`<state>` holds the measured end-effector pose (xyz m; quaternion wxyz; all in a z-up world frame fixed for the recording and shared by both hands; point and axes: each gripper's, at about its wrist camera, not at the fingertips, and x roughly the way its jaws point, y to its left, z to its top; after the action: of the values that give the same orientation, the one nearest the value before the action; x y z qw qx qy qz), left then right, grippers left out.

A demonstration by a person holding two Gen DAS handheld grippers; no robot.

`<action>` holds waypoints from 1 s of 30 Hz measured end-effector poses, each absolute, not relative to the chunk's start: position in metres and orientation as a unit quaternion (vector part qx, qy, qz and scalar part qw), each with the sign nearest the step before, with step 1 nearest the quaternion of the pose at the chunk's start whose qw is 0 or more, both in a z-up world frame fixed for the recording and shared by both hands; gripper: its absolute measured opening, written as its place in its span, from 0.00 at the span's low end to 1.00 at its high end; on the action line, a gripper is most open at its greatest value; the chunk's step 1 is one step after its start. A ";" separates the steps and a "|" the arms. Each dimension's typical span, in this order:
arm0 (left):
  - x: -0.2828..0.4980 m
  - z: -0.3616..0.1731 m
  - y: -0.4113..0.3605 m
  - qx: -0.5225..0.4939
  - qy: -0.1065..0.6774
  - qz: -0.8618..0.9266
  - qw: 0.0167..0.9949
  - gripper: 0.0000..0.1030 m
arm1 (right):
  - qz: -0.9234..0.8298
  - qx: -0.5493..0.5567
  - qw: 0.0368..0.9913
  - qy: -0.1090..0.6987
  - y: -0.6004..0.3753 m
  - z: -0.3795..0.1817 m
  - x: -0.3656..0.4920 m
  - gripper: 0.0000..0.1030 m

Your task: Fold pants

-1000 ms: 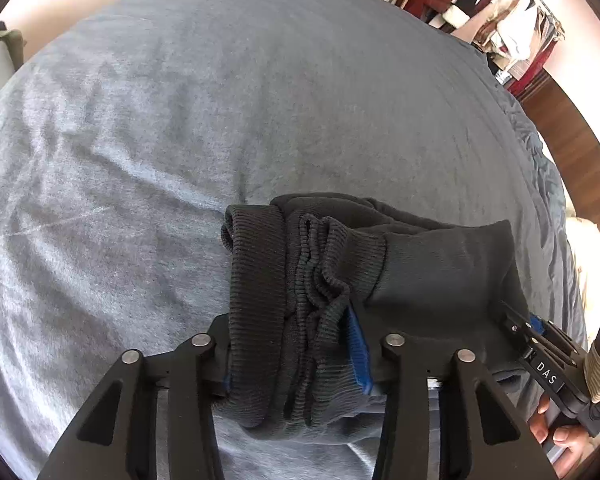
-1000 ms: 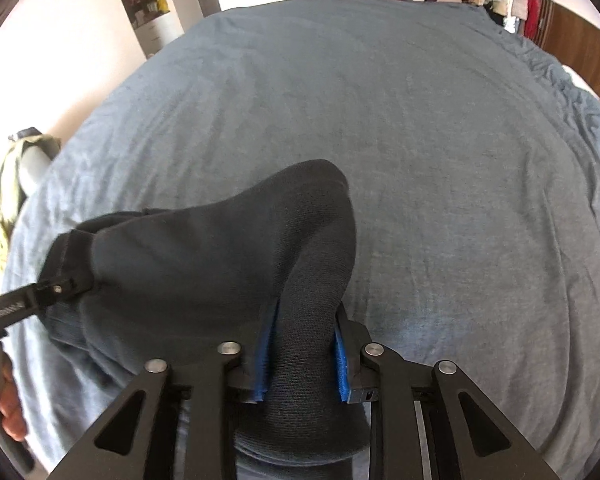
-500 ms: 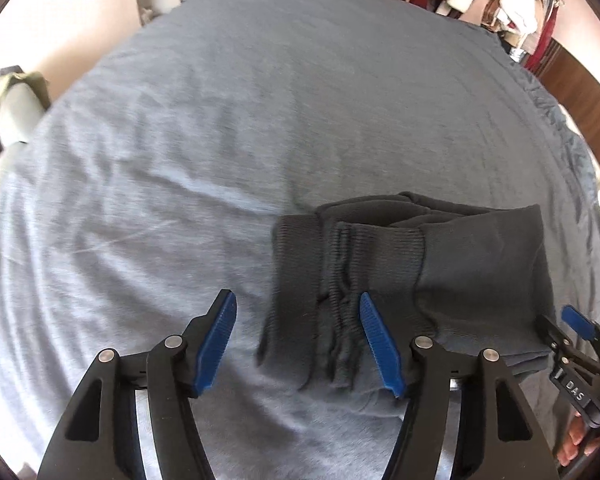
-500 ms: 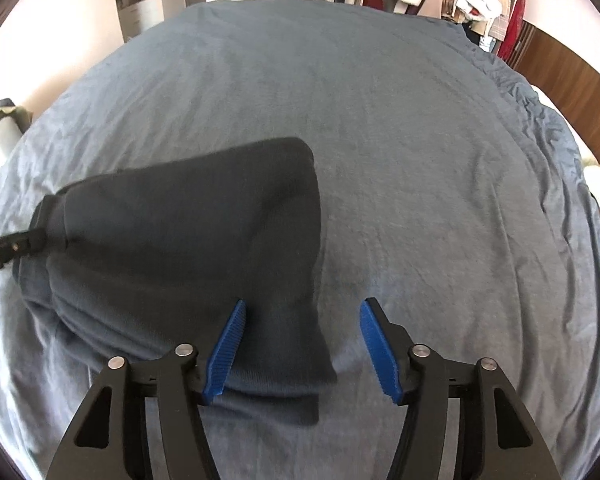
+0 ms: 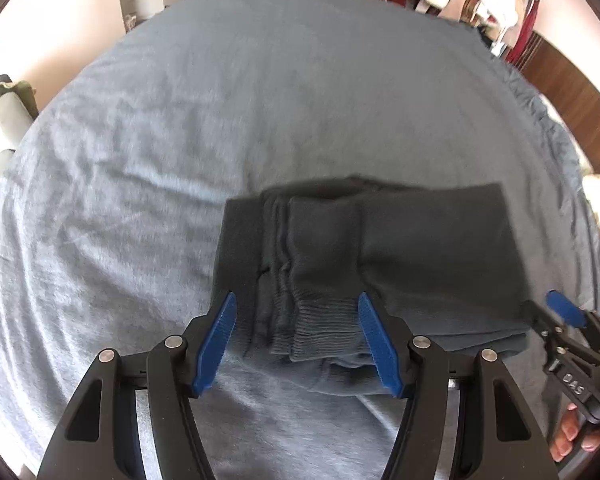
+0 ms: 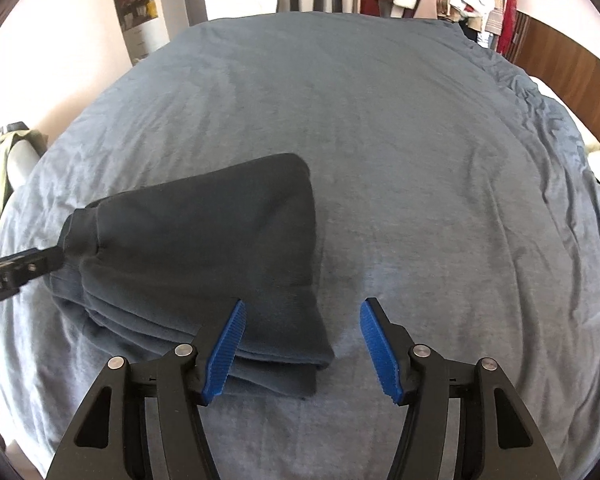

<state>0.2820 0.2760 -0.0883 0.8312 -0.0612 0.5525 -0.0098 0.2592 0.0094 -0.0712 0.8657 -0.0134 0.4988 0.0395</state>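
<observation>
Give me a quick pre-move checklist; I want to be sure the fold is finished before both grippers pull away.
1. Left gripper open, pads off the cloth: ok.
2. Right gripper open, nothing pinched: ok.
3. Dark grey folded pants lying flat on the blue-grey bedsheet: ok.
4. Ribbed cuffs stacked at one end: ok.
5. Layer edges aligned underneath: cannot tell.

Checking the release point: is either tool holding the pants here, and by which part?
Nothing is held. Both the left tool and right tool have just opened, clear of the folded pants.
</observation>
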 end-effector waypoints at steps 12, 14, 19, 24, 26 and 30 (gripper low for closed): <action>0.262 -0.101 0.276 -0.051 0.525 0.011 0.849 0.64 | 0.033 -0.011 0.875 0.483 0.010 -0.096 0.240 0.58; 0.259 -0.102 0.274 -0.045 0.513 0.021 0.857 0.65 | 0.035 -0.002 0.878 0.477 0.007 -0.098 0.237 0.59; 0.243 -0.093 0.268 -0.048 0.467 0.047 0.882 0.63 | 0.057 0.003 0.898 0.436 0.001 -0.099 0.233 0.60; 0.224 -0.074 0.255 -0.037 0.420 0.059 0.905 0.63 | 0.071 0.010 0.925 0.374 -0.006 -0.089 0.220 0.60; 0.213 -0.067 0.246 -0.032 0.409 0.058 0.910 0.63 | 0.078 0.013 0.933 0.350 -0.009 -0.082 0.211 0.60; 0.182 -0.055 0.224 -0.022 0.393 0.044 0.918 0.64 | 0.091 0.008 0.947 0.309 -0.014 -0.068 0.190 0.66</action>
<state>0.1822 0.2237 -0.0551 0.9182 -0.0218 0.3930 0.0442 0.1897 -0.0137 -0.0681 0.9465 0.0077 0.3093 0.0914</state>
